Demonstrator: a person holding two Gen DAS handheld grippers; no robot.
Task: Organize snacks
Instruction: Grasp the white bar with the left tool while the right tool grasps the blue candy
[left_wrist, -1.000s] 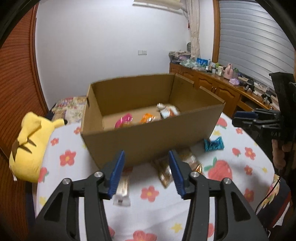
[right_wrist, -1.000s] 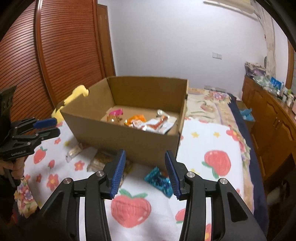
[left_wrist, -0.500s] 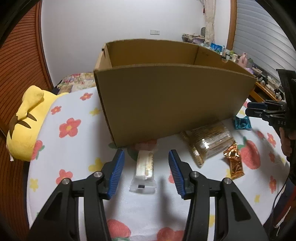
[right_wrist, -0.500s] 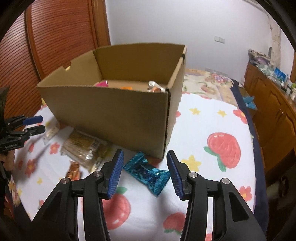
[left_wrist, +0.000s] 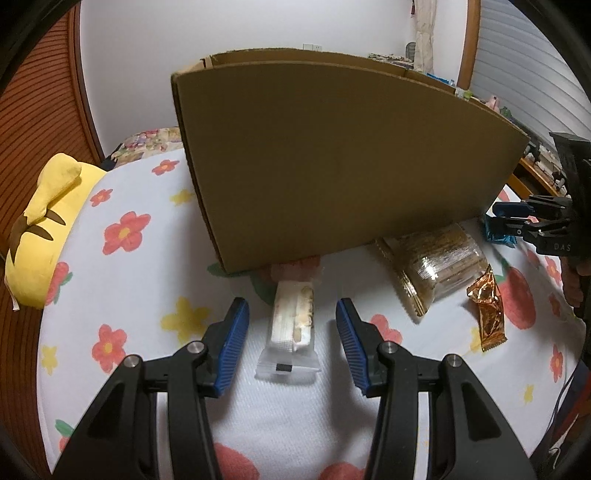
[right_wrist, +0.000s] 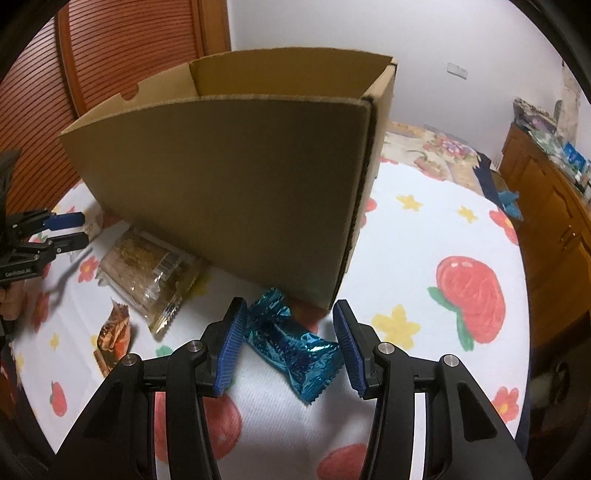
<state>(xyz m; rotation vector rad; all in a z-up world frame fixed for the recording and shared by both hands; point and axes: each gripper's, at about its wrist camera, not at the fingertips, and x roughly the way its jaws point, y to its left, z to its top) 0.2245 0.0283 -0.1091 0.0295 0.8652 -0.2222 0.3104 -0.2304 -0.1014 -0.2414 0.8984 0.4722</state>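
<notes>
- My left gripper was spread wide, its blue pads on either side of a clear-wrapped bar and touching nothing.
- The bar lay flat on the sheet between those pads, its far end just beside the foot of the box; from this view I could not tell whether the two touched.
- Right of the bar I saw a clear cracker pack against the box's lower edge, and an orange foil sachet just beyond it.
- My right gripper was also spread wide, with the blue candy lying slantwise between its pads.
- The candy's upper twist looked very close to the left pad; I could not tell if they met. The other pad stood clear of it.
- The candy rested on the sheet near the box's front corner.
- In the right view the cracker pack and sachet sat to the left, and the left gripper hung past them.
- The box's near wall hid its contents in both views.
- A yellow plush lay at the bed's left edge, well apart from the snacks.
</notes>
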